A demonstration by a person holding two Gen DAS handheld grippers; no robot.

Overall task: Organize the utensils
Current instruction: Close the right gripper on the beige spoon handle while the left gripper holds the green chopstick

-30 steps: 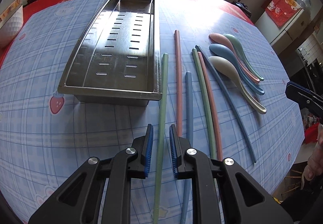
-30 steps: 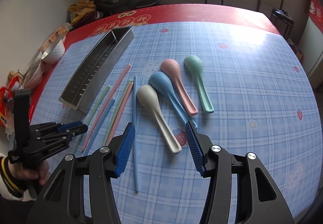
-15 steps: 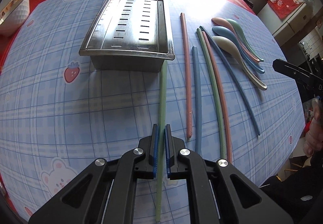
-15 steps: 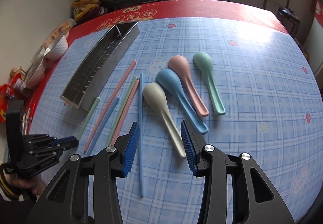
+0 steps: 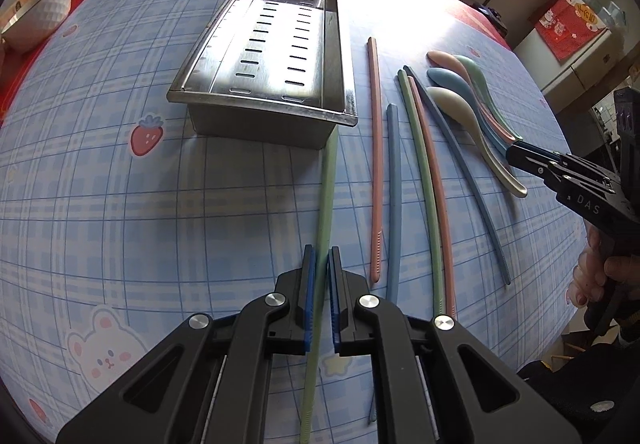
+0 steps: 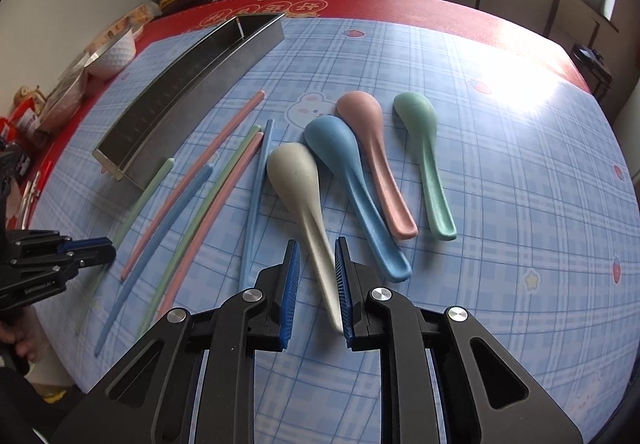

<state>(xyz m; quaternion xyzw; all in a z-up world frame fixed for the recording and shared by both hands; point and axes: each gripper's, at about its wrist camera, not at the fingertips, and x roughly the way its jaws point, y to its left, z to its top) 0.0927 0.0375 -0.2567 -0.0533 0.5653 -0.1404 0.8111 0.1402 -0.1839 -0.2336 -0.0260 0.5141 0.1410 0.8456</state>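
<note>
On bench, near edge | left tongs point(image 5: 322, 298) now clamped on green chopstick point(image 5: 326, 195) | right tongs point(image 6: 316, 284) closing around beige spoon point(image 6: 298, 195) handle, lowered | both ready for tray point(image 5: 256, 99).

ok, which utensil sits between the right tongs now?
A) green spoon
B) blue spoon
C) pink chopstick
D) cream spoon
D: in the right wrist view the cream spoon has its handle running down between the blue pads of the right tongs, which are closing around it; the blue spoon lies just to the right, outside them.
</note>
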